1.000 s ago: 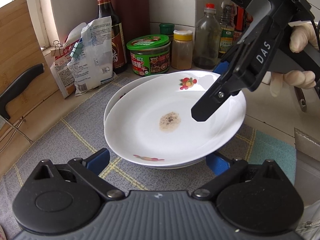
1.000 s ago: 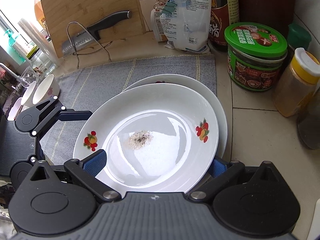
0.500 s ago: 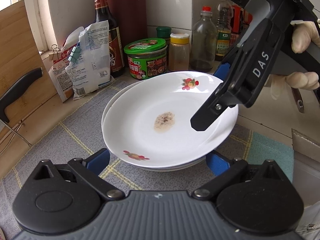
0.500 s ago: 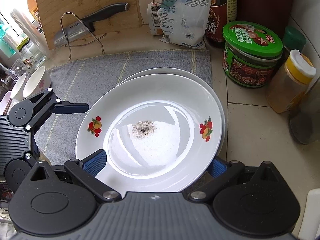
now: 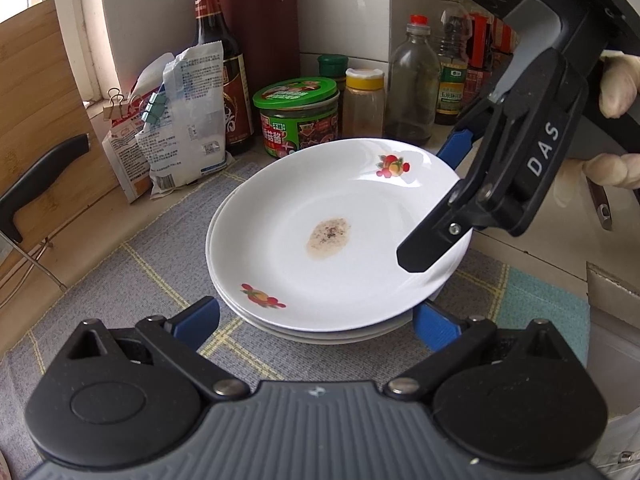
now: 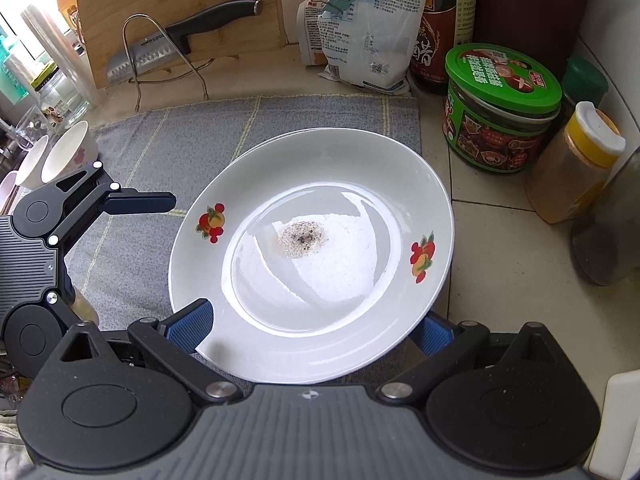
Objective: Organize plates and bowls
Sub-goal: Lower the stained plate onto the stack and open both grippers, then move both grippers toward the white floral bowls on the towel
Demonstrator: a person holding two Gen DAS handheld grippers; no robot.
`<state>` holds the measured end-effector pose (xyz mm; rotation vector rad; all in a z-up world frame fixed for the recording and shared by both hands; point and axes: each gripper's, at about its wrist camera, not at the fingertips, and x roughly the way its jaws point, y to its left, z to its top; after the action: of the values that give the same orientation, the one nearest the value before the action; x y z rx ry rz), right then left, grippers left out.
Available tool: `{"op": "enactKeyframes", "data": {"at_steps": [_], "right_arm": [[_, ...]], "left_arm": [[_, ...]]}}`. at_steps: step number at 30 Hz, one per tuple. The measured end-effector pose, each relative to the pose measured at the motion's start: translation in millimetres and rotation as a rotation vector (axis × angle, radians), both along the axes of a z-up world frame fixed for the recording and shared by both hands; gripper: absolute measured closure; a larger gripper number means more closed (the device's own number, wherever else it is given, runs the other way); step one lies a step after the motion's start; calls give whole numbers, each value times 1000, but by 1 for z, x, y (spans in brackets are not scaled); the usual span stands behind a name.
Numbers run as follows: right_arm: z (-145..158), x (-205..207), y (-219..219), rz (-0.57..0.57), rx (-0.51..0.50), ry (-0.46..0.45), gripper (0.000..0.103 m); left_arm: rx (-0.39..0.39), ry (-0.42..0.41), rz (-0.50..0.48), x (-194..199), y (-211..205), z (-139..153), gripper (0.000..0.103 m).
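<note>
Grey mat (image 6: 168,148) lies bare beside stacked plates (image 5: 336,236) — right tongs (image 5: 432,216) straddle the rim.

Green-lidded jar (image 6: 502,108), knife (image 6: 180,46), cutting board (image 6: 168,0) — all along the counter.

Plates: white ceramic plate with fruit prints (image 5: 336,232) lies on top of the stack of white plates (image 5: 320,330), on the grey checked cloth mat (image 6: 168,152).
Behind mat: green-lidded round jar (image 5: 298,116), dark glass sauce bottle (image 5: 224,68), clipped plastic bags (image 5: 184,120).
Left edge: upright wooden cutting board (image 6: 176,16), black-handled knife (image 6: 176,48) before it.
Bowls: white bowls (image 6: 60,156) at mat's left.
</note>
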<state>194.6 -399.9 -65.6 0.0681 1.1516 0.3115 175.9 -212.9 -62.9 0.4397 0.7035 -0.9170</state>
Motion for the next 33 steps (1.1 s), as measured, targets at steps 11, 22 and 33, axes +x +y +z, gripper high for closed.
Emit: {"op": "enactKeyframes", "data": {"at_steps": [11,22,33], "right_arm": [[-2,-9,6,22,-47,-19,0],[19,-33,15,47,-131,-208,0],[31,-45,40,127,-139,-374,0]], "left_arm": [[-8,-17,25,-10,6,-1,1],[-99,-54,154,-16,27,17,1],[-127,-98,316,-32,52,32,1]]}}
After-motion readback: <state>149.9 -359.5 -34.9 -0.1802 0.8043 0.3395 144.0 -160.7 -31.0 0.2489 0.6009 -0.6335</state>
